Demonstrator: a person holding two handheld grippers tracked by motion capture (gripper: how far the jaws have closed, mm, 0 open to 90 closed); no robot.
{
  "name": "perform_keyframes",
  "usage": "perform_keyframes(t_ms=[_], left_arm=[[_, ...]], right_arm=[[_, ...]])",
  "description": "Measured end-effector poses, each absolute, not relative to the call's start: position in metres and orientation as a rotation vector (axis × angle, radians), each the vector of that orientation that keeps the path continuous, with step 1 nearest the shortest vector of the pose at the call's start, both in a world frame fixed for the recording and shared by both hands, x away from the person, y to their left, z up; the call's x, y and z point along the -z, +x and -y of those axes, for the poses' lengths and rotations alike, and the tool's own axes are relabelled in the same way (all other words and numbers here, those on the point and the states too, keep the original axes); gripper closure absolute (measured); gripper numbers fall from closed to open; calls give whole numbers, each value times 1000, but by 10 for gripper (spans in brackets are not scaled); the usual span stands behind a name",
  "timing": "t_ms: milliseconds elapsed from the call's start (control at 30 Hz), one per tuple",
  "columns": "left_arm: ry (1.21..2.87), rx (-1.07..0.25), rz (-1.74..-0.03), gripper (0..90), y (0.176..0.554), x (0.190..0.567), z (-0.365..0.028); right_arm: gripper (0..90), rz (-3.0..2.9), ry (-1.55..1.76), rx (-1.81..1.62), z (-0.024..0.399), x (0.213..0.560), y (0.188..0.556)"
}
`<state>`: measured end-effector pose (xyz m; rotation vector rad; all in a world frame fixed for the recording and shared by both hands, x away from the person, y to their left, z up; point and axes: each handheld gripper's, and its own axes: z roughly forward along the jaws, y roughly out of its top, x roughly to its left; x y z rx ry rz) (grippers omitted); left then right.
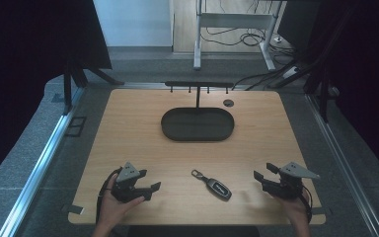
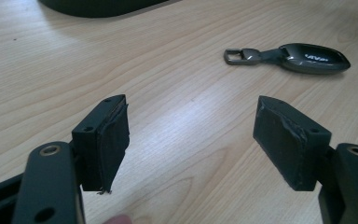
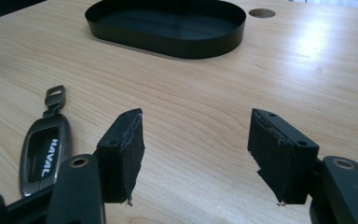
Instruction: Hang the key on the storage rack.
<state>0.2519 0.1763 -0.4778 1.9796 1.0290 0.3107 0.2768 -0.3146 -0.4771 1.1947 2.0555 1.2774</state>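
A: Status on the tools?

B: L gripper (image 1: pixel 147 180) low left of the high view, jaws spread wide, nothing between them. R gripper (image 1: pixel 265 171) low right, same: wide open, empty. Both rest near the front edge of the table (image 1: pixel 128 128), a hand behind each.

A: And the item?

B: Key fob (image 1: pixel 217 188) lies flat on the wood between the two grippers, lower centre of the high view, touching neither. Its metal loop (image 1: pixel 196 173) points up-left, toward the far side. In the L gripper view the key fob (image 2: pixel 313 58) sits upper right, well ahead of the jaws. In the R gripper view it's at lower left (image 3: pixel 44 151), just beside the near jaw, outside the gap.

A: Anything farther out?

B: Black oval tray (image 1: pixel 168 129) at centre, looks empty. Behind it a thin rack w/ pegs (image 1: pixel 198 85). Small round hole (image 1: pixel 228 102) in the tabletop to the tray's right.

A: Step in hand?

B: I'd call it pre-grasp; nothing picked yet. R gripper is nearer, so my guess for the next move: swing it left until the fob body sits between the jaws, come down low, close across the narrow width. It's thin and flat, so the jaws need to reach almost to the wood or they'll slip over it. Tray looks the likely drop spot.
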Motion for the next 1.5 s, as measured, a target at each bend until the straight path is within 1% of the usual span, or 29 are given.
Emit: perform_keyframes(t_ms=[200,400,533,733,933,1233,1400,1500], left_arm=[[1994,-330,-1036,273,252,474,-174],[1980,-292,-998,268,251,467,-177],[1988,-275,-996,270,257,471,-176],[2018,-284,-985,271,261,475,-171],[2001,-296,-995,286,265,476,-171],[2005,-306,-1001,299,268,476,-169],[2000,-317,-1020,298,268,476,-171],[1996,-321,-1023,298,269,476,-173]], right_arm=[[388,-2099,1229,-1240,308,485,280],[372,-2105,1235,-1236,298,484,273],[381,-2109,1249,-1232,295,489,273],[411,-2130,1264,-1247,285,499,278],[411,-2131,1291,-1230,281,506,281],[409,-2110,1274,-1251,288,497,274],[418,-2124,1255,-1269,289,491,277],[419,-2161,1228,-1212,288,484,280]])
